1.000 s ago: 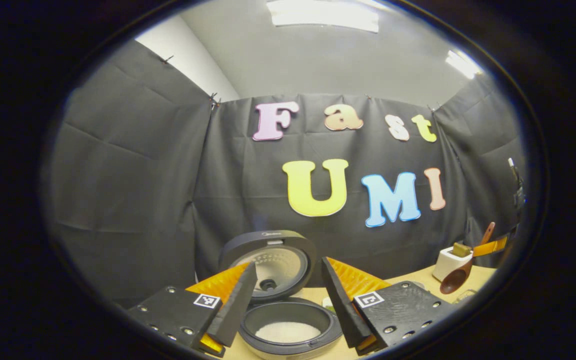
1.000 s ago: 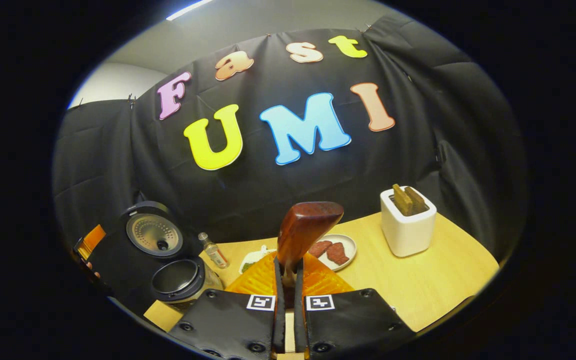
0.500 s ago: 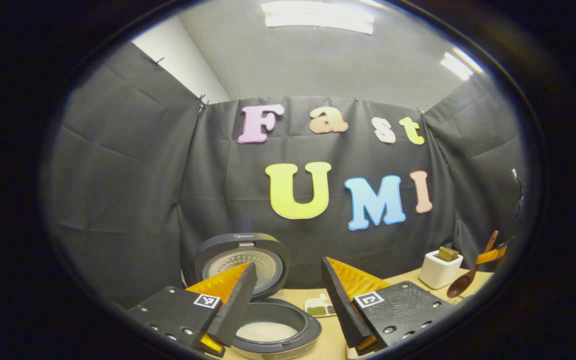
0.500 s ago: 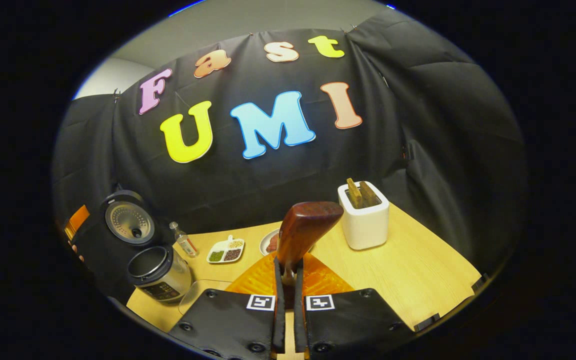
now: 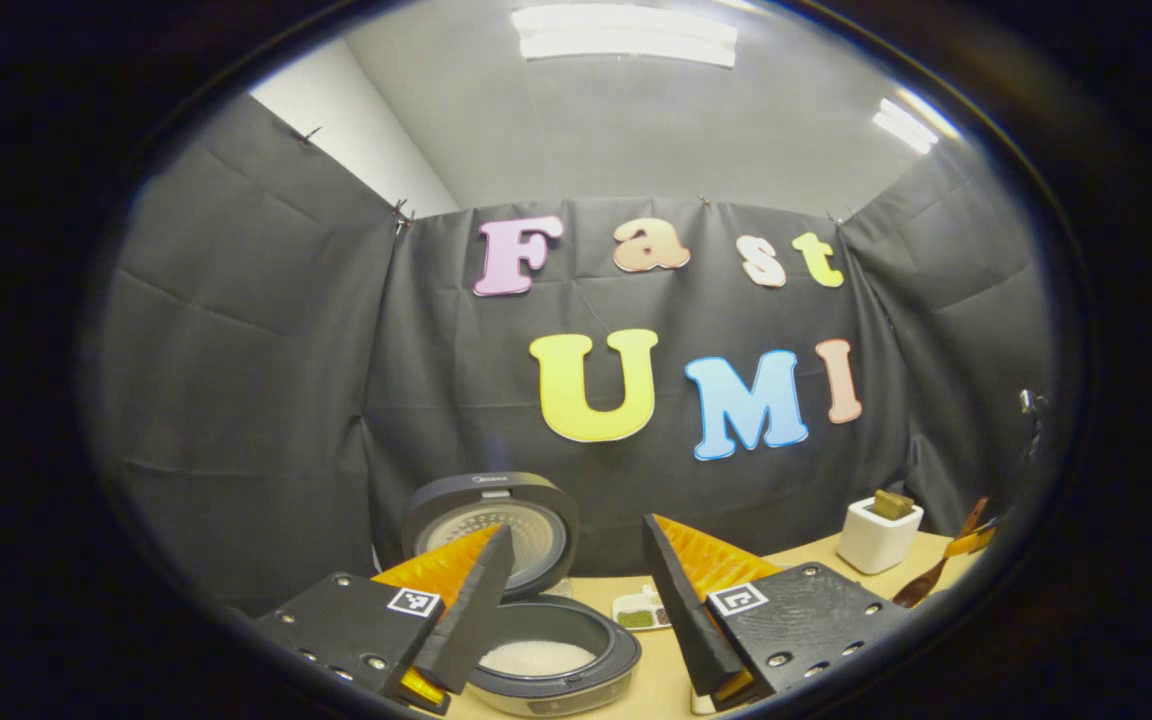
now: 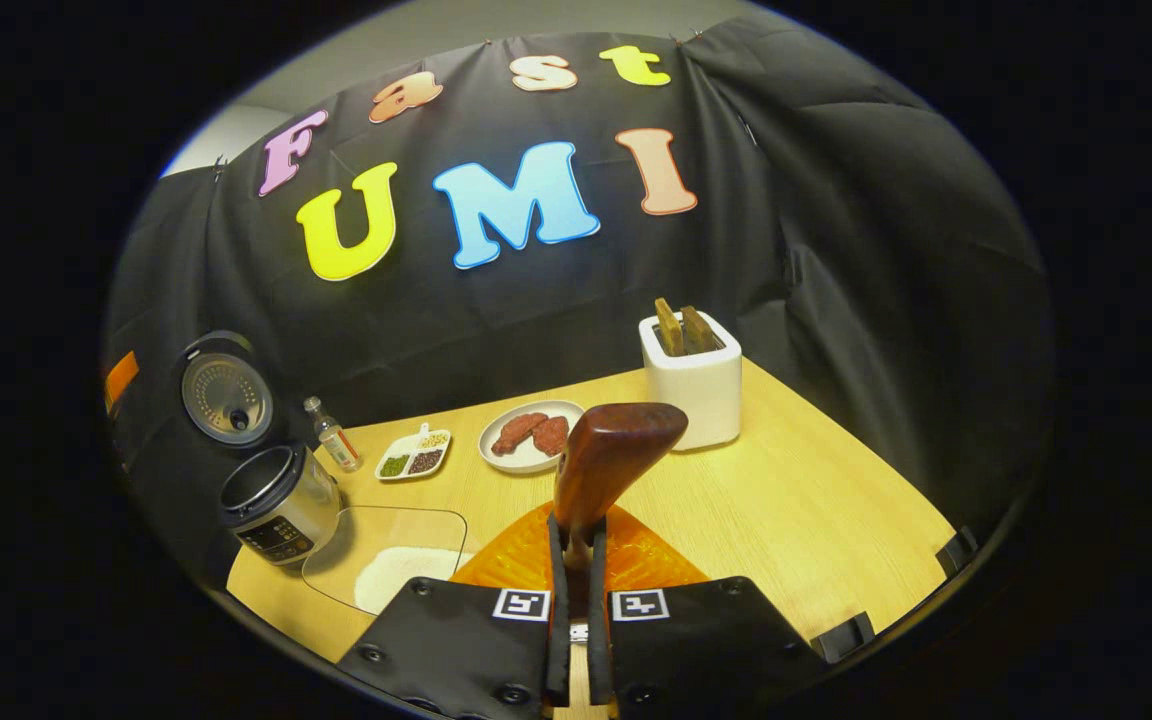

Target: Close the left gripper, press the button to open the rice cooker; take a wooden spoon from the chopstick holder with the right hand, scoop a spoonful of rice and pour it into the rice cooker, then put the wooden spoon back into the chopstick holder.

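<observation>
Over the last second the right gripper (image 6: 576,560) has drawn back and tipped downward, so the table (image 6: 816,520) now spreads below it, and the chopstick holder (image 6: 691,385) has slid from close on the right to well ahead. The wooden spoon (image 6: 606,465) stands clamped between the right gripper's fingers, its bowl up and looking empty. The rice cooker (image 6: 276,500) sits at the table's left edge, lid (image 6: 226,390) raised; in the left gripper view white rice (image 5: 536,657) lies in its pot (image 5: 551,650). Beside the cooker rests a clear glass tray (image 6: 386,550) with a patch of rice. A small bottle (image 6: 334,445), a divided dish of beans (image 6: 414,455) and a plate of meat (image 6: 531,435) stand behind. The left gripper (image 5: 576,610) hangs over the cooker with its fingers apart.

The rice seems already poured, so the return is the step in hand: carry the spoon level to the holder, line the handle up over an opening, lower it straight, and let go only once it is seated.
</observation>
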Demonstrator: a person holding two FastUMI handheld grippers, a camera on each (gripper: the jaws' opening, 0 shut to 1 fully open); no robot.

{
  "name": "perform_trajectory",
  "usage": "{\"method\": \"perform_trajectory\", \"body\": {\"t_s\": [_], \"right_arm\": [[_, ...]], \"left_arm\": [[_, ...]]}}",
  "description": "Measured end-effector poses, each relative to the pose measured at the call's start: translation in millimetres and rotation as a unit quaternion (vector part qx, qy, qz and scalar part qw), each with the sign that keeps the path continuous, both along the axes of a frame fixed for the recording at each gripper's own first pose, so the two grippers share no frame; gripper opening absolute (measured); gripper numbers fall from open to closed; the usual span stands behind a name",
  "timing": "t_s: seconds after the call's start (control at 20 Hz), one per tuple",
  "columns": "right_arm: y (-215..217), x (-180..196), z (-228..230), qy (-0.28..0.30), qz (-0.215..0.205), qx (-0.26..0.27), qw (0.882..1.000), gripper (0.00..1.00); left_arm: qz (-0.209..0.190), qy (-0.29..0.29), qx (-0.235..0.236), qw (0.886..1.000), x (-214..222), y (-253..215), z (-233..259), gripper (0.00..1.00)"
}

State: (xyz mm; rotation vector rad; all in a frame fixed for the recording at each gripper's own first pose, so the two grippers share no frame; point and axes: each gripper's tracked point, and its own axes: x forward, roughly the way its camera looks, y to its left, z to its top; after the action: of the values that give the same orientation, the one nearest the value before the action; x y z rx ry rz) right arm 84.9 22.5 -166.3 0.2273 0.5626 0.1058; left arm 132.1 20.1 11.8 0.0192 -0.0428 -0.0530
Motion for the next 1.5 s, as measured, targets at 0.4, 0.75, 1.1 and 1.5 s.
{"method": "perform_trajectory", "body": {"t_s": [0.4,0.75,1.1,1.5], "right_arm": [[7,-4,-33,0.036,0.017,0.001,0.999,0.12],[-9,-4,-20,0.014,0.006,-0.014,1.0,0.5],[-50,-9,34,-0.056,-0.042,-0.112,0.991,0.98],[-45,-16,77,-0.098,-0.068,-0.119,0.986,0.98]], "left_arm": [[0.026,-0.002,0.009,1.0,-19,18,6,0.81],[0.033,0.0,0.003,0.999,-18,20,6,0.81],[0.034,-0.001,0.004,0.999,18,27,14,0.81],[0.029,-0.007,-0.001,1.0,80,46,37,0.82]]}}
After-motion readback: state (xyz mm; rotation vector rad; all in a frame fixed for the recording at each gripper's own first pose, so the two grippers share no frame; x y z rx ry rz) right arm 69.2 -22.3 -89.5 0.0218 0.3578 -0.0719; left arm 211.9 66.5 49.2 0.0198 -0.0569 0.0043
